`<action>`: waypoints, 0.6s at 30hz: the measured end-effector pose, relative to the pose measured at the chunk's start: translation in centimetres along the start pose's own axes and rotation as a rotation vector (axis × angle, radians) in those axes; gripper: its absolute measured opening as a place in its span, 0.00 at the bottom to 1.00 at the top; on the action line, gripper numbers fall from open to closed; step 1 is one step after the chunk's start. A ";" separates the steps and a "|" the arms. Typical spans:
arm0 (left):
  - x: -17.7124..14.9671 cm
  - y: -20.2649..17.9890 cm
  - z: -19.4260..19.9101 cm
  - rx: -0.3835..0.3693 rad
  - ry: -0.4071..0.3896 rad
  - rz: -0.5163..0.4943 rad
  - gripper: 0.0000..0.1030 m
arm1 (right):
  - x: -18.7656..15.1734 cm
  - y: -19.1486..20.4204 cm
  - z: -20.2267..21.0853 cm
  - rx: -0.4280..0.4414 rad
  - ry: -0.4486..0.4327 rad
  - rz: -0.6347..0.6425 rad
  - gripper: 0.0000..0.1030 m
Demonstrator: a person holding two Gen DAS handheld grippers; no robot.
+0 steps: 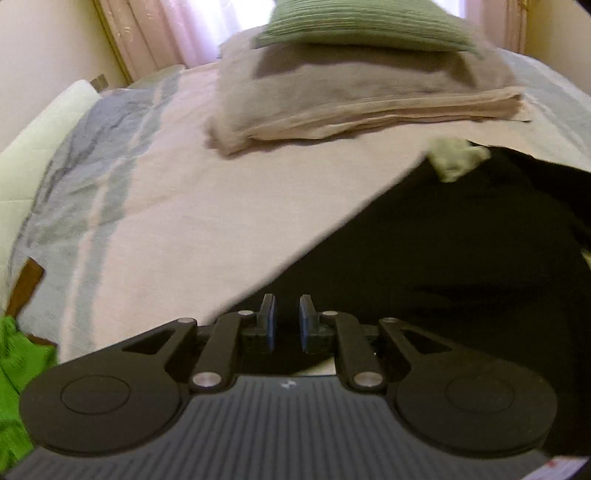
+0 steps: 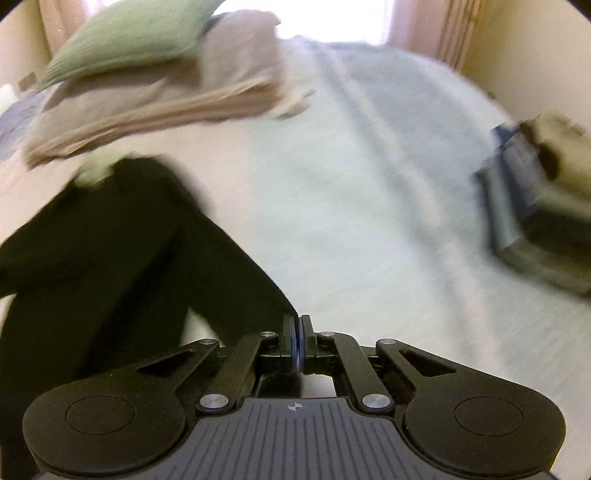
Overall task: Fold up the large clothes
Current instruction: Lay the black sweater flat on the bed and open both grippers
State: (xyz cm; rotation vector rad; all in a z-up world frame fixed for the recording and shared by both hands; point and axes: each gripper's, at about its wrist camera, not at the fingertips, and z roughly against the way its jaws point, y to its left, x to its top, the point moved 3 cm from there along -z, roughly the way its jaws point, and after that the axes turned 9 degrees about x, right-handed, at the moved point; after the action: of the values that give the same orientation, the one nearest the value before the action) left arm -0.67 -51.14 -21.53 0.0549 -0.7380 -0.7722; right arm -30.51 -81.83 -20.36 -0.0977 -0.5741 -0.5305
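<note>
A large black garment (image 1: 443,258) lies on the pale bedspread (image 1: 184,203), with a pale green patch (image 1: 458,157) at its far end. My left gripper (image 1: 287,310) holds its near edge: dark cloth fills the narrow gap between the blue pads, and the edge runs taut up to the far end. In the right wrist view the same black garment (image 2: 110,240) stretches away to the left. My right gripper (image 2: 296,321) is shut, its pads pressed together on the garment's near corner. The bedspread (image 2: 351,203) shows beyond it.
A stack of folded beige and grey cloths (image 1: 351,96) with a green cushion (image 1: 362,26) on top sits at the far side of the bed. Folded blue-grey clothes (image 2: 535,206) lie at the right. Bright green cloth (image 1: 18,369) hangs at the near left.
</note>
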 end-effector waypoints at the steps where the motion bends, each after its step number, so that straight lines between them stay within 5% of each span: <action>1: -0.2 -1.7 0.7 -0.008 0.006 0.013 0.10 | 1.1 -2.4 -0.1 -0.015 -0.007 0.014 0.00; 5: -1.3 -7.8 3.1 -0.051 0.049 0.027 0.12 | 5.6 -10.1 -2.4 -0.028 -0.029 0.076 0.00; 8: -2.6 -10.5 4.7 -0.053 0.093 0.037 0.16 | 7.3 -11.8 -4.7 -0.044 -0.056 0.096 0.00; 10: -3.7 -11.2 5.7 -0.046 0.112 0.040 0.17 | 7.2 -11.3 -5.0 -0.008 -0.074 0.094 0.04; 14: -6.7 -10.1 7.3 -0.014 0.166 0.064 0.23 | 3.2 -6.9 -3.9 0.140 -0.069 0.098 0.50; 18: -10.6 -8.0 8.4 -0.022 0.226 0.085 0.28 | -3.3 -0.7 -2.2 0.343 0.012 0.080 0.50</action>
State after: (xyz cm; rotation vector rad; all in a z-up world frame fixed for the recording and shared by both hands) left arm -15.95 -48.21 -23.82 0.0887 -0.5141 -0.6797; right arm -32.12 -81.49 -24.04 0.2068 -0.6396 -0.3493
